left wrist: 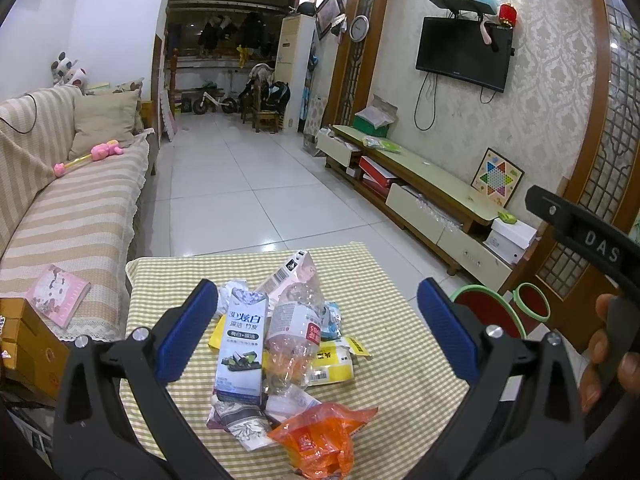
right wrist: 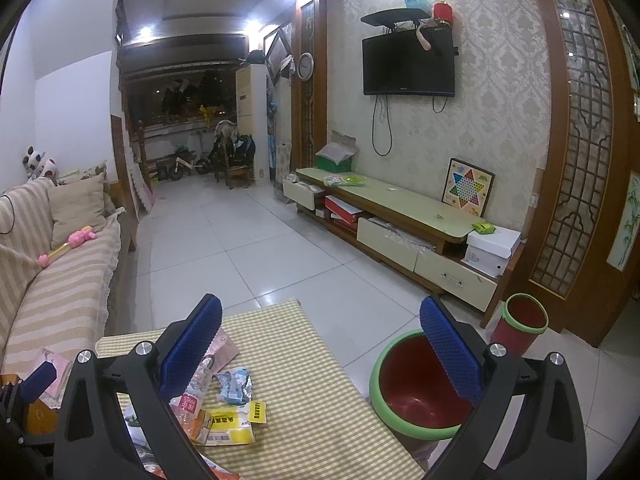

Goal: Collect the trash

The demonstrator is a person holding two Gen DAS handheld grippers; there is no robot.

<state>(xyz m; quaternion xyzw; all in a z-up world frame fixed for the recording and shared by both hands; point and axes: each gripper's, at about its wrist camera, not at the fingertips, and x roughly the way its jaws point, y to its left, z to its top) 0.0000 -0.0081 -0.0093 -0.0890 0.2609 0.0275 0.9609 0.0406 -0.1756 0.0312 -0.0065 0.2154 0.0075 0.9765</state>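
A pile of trash lies on the checked tablecloth [left wrist: 384, 344]: a white toothpaste box [left wrist: 240, 344], a crushed clear plastic bottle [left wrist: 296, 320], a yellow wrapper [left wrist: 332, 364], an orange plastic bag [left wrist: 324, 436] and a pink-and-white carton [left wrist: 292, 268]. My left gripper [left wrist: 316, 320] is open and empty, hovering above the pile. My right gripper [right wrist: 320, 344] is open and empty, above the table's right part, with the yellow wrapper [right wrist: 232, 426] and a crumpled blue-white wrapper [right wrist: 236, 386] below it. A red bin with a green rim [right wrist: 416, 384] stands on the floor just right of the table.
A second, smaller red bin [right wrist: 520, 324] stands further right by the wooden door frame. A striped sofa [left wrist: 72, 208] runs along the left with a pink book [left wrist: 56, 294] on it. A low TV cabinet [right wrist: 400, 220] lines the right wall. White tiled floor lies beyond the table.
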